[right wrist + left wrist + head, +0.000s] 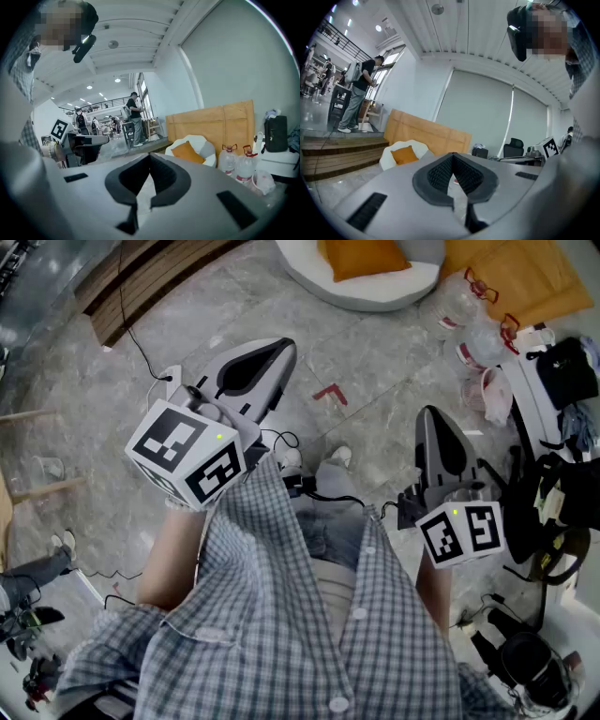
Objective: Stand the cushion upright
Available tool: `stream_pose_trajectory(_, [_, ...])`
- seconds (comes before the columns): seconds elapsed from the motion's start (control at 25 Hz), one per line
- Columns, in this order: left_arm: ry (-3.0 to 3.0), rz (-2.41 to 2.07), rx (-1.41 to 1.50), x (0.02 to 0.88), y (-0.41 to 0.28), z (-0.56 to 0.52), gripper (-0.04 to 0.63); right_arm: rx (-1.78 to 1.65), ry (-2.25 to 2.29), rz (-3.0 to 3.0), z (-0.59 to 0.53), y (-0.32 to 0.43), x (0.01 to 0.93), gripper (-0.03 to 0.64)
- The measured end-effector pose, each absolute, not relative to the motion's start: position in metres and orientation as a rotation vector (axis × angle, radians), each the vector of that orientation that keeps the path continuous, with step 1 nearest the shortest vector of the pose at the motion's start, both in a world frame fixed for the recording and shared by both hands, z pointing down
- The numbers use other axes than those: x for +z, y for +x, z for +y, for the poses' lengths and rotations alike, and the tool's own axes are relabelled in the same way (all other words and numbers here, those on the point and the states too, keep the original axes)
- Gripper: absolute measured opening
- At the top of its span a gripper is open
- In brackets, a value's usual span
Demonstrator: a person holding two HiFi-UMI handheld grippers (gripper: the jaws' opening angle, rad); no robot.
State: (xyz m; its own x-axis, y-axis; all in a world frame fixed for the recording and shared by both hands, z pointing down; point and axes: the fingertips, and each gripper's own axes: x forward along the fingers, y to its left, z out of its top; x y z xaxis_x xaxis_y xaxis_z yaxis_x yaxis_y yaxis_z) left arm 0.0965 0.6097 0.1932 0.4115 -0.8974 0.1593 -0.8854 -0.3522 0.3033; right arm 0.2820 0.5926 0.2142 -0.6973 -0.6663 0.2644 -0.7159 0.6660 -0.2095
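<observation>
"Have you started on the cushion?"

"No. The cushion [361, 254] rests tilted in the white seat [375, 292], and I'm standing well short of that seat. My left hand-held gripper [284, 349] and right hand-held gripper [430, 414] are both closed and empty."

"What's left, then?"

"All of it, I'd say: reach the seat, grip the cushion, stand it up."

Cut off at head view's top edge: orange cushion [364, 256] and white seat [375, 292] beneath it. Too small for detail in right gripper view: far-off people [135, 118].
</observation>
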Motion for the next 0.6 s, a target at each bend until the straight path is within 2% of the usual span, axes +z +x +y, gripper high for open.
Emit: stream_pose_trajectory(0.6, [2.345,-1.51,-0.018,0.198,0.089,0.608,0.008,0.446,1.113,-2.706,0.592,0.264,0.218,0.005])
